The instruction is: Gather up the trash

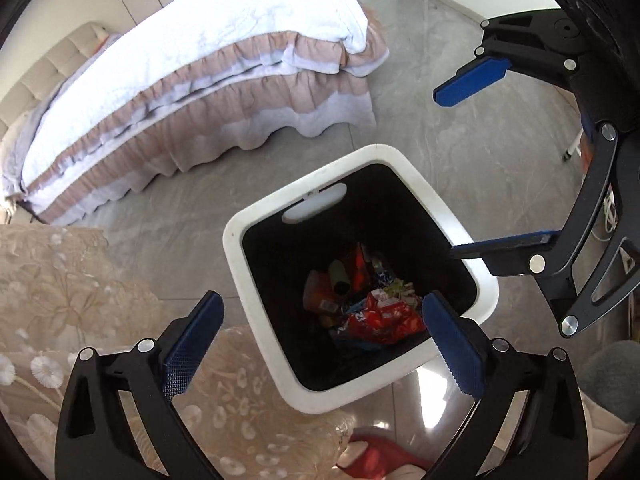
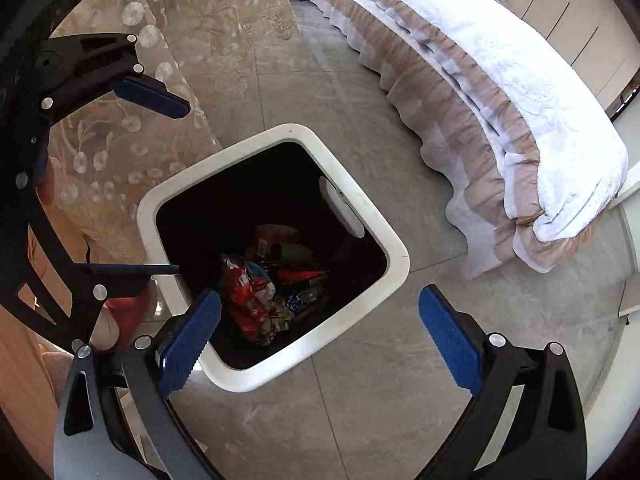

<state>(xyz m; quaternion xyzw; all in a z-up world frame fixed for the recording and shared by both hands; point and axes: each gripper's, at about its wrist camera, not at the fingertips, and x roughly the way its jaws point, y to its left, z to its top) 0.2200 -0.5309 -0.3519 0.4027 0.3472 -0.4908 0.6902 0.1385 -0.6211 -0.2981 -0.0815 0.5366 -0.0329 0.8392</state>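
Trash (image 1: 372,304) lies in the white bin (image 1: 256,280); both hand-held grippers, left (image 1: 320,344) and right (image 2: 320,336), hang spread and empty above it, apparently just after dropping.

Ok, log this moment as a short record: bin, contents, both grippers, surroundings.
bin: white bin, black inside, upright on the grey floor
contents: wrappers heaped at the bottom, red ones on top
left gripper: open, empty, over the bin's near rim
right gripper: open, empty, above the bin
surroundings: bed beyond the bin, floral cloth beside it
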